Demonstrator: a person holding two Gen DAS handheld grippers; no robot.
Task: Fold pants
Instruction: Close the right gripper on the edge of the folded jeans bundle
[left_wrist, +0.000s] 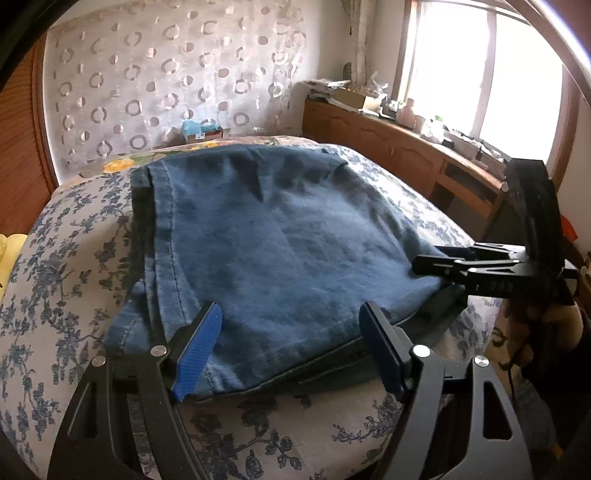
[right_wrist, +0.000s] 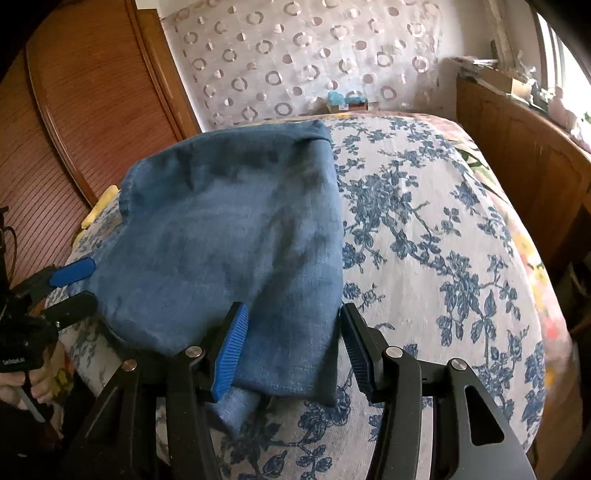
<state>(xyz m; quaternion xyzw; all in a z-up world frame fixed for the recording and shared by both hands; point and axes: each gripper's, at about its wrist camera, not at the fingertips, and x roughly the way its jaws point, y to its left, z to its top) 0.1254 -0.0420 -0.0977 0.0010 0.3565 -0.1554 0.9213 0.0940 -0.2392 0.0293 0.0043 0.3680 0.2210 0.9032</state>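
Floral bedspread (left_wrist: 66, 236) covered the bed; folded blue jeans (left_wrist: 280, 236) lay flat on it, near the front edge. Left gripper (left_wrist: 291, 347) sat spread wide over the jeans' near hem, grasping nothing. Right gripper (right_wrist: 291, 350) likewise released, fingers straddling the near corner

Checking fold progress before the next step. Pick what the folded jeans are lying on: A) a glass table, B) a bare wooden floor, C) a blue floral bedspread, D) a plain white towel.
C: the folded jeans lie on a bedspread printed with blue flowers, with both open hand-held grippers at their near edge.
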